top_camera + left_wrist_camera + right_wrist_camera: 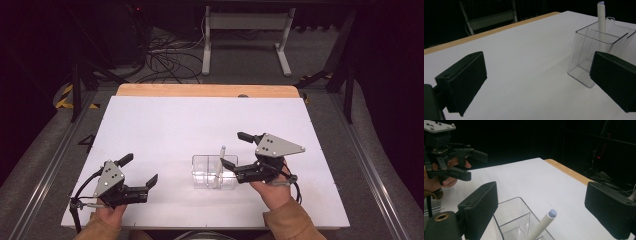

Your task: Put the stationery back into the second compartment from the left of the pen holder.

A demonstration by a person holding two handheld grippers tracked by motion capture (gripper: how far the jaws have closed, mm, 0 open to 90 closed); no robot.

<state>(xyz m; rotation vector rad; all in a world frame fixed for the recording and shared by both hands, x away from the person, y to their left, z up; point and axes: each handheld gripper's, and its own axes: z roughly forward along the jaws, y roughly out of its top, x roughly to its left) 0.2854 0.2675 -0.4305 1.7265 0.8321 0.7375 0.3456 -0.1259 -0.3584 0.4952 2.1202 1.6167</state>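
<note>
Right gripper view catches the white tube's (541,225) blue-tipped end in the clear box (511,220), right gripper (239,150) spread wide just above, left gripper (139,170) spread, holding nothing

no readable text, labels, brands, numbers or signs on anything.

White table (165,125) with a wooden far edge — on it, a clear divided container (214,172) near the front.

White table (165,120); floor cables (167,60)
</note>
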